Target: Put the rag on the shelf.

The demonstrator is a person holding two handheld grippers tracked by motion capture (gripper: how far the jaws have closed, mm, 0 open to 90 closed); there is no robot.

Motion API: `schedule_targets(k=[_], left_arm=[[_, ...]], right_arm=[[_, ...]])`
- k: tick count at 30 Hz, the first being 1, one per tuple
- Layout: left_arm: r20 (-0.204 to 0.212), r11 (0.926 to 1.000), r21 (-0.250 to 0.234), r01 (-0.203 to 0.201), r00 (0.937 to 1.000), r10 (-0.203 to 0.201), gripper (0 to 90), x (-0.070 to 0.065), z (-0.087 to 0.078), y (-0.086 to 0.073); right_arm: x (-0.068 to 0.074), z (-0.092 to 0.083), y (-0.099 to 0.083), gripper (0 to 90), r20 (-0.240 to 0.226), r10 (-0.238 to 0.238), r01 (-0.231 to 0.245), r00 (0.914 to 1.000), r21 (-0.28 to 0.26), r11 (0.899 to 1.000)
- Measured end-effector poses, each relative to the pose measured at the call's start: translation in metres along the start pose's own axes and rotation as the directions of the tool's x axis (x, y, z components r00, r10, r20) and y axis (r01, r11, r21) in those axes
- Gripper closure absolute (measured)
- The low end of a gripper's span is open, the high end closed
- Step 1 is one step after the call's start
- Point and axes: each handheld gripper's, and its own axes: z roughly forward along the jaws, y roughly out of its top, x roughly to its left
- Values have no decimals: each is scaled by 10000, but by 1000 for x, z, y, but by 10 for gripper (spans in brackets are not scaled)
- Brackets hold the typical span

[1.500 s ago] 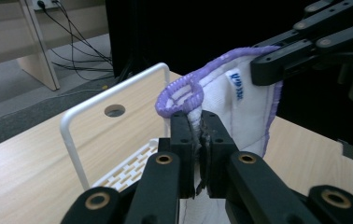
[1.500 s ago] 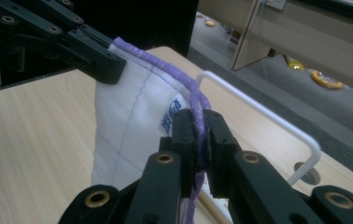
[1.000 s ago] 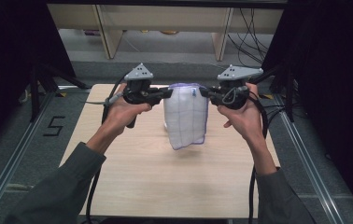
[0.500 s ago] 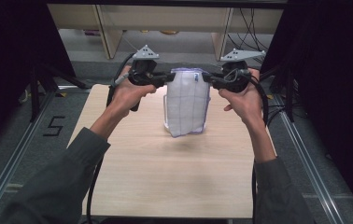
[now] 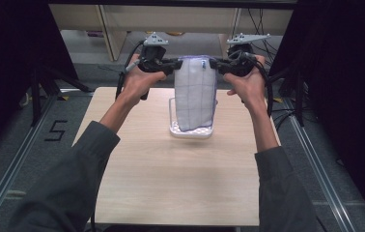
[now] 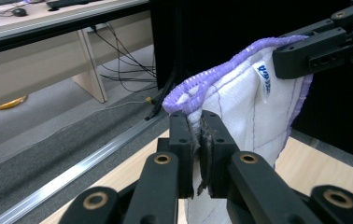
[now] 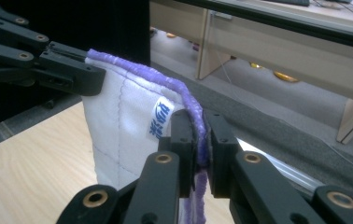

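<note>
**Cloth held up by both top corners above a white tray**

The jaws of the left gripper (image 6: 199, 140) are clenched on one top corner of a white quilted cloth (image 6: 249, 116), the fabric and its purple stitched edging bunched between the two black pads. The jaws of the right gripper (image 7: 200, 140) are clamped in the same way on the other top corner, with the purple edge running down between the pads and a small white label with blue print just beside them.

In the high view the left gripper (image 5: 173, 65) and right gripper (image 5: 215, 65) face each other at about the same height, and the top hem of the cloth (image 5: 196, 92) is stretched roughly level between them. The cloth hangs straight down from that hem as a tall, narrow panel, crossed by a faint grid of stitching and bordered in purple on its sides.

Its lower end reaches down to a white perforated tray (image 5: 190, 132) with a thin wire frame at its left side. Whether the cloth touches the tray cannot be told. The tray sits on the far half of a pale wooden desk (image 5: 171, 183), close to the middle.

The person's left hand (image 5: 139, 79) and right hand (image 5: 248, 82) grip the handles, forearms in grey sleeves reaching in from the near edge. Cables trail from both grippers. Beyond the desk lie a grey floor, a metal rail and pale furniture legs.
</note>
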Motion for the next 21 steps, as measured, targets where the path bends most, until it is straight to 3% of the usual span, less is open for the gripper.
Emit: schedule_targets(k=[4,9,21], left_arm=[[-184,9983,-226,541,9983,-546,838,12,14,-4],[-308,9911,-406,1266,9913,-1278,827,29,34,-12],[-684,9922,154,1238,9901,-1225,815,42,66,-30]], right_arm=[[-7,17,4,836,246,168,-171,9996,116,9998],[-12,37,6,829,501,625,-636,9968,207,9978],[-27,81,-8,826,1373,821,-931,9871,756,9928]])
